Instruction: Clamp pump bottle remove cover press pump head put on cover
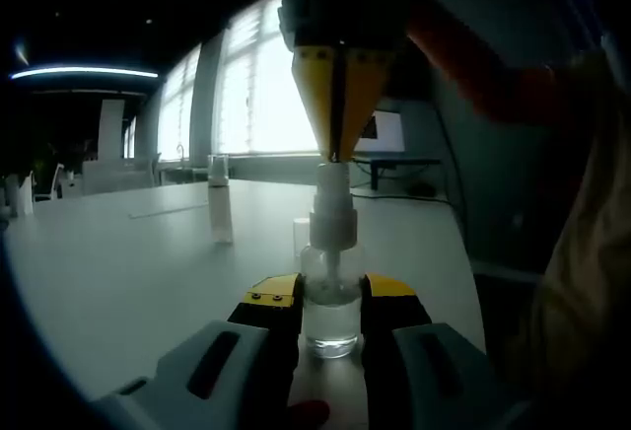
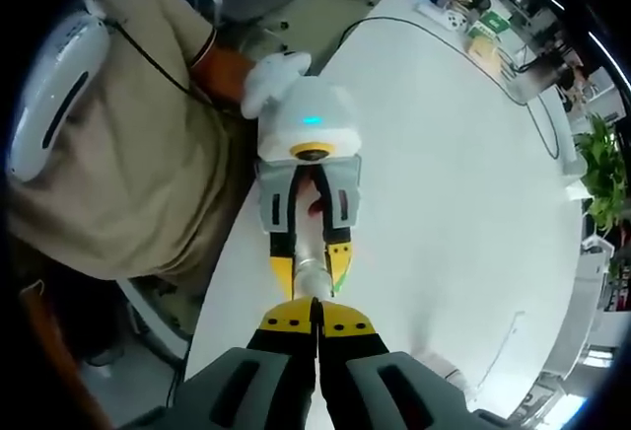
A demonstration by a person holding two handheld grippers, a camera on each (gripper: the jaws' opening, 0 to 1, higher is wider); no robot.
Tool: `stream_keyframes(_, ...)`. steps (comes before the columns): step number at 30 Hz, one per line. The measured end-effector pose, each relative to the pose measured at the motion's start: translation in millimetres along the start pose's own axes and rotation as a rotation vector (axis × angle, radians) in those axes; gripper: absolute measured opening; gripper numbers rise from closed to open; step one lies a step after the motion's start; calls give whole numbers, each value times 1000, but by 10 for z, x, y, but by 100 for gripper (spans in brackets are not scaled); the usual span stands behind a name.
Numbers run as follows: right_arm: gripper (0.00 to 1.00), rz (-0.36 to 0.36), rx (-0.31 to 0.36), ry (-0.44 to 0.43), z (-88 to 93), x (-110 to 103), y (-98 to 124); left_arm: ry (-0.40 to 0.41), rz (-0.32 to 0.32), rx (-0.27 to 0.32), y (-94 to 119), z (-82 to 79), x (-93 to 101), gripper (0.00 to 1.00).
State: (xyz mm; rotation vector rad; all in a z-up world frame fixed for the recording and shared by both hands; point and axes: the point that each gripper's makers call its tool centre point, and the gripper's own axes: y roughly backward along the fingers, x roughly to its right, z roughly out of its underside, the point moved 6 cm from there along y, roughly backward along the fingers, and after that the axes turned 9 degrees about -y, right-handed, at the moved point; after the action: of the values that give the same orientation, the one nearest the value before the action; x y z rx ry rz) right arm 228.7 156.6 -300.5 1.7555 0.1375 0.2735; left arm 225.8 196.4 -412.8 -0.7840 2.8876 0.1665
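Clear plastic pump bottle [image 1: 330, 302] upright at frame centre, clenched by left gripper [image 1: 330, 307]. Right gripper [image 1: 336, 149], jaws closed, sits directly above the white pump head [image 1: 333, 215], probably touching; cover appears off.

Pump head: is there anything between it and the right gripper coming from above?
Nothing visible. The right gripper, fingers closed, sits directly on the pump head. The left gripper clamps the pump bottle lower down.
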Motion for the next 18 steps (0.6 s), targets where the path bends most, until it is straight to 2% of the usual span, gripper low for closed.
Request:
stream_keyframes(7, 0, 1, -1, 110, -15, -13, -1, 0, -1, 0, 1, -1, 4, 14)
stream_keyframes(10, 0, 1, 1, 113, -15, -12, 0, 0, 0, 0, 3, 2, 0, 14)
stream_keyframes(12, 0, 3, 5, 49, -5, -8, 1, 0, -1, 0, 3, 1, 2, 14)
stream_keyframes(18, 0, -2, 18, -33, 10, 16, 3, 0, -1, 0, 4, 3, 1, 14)
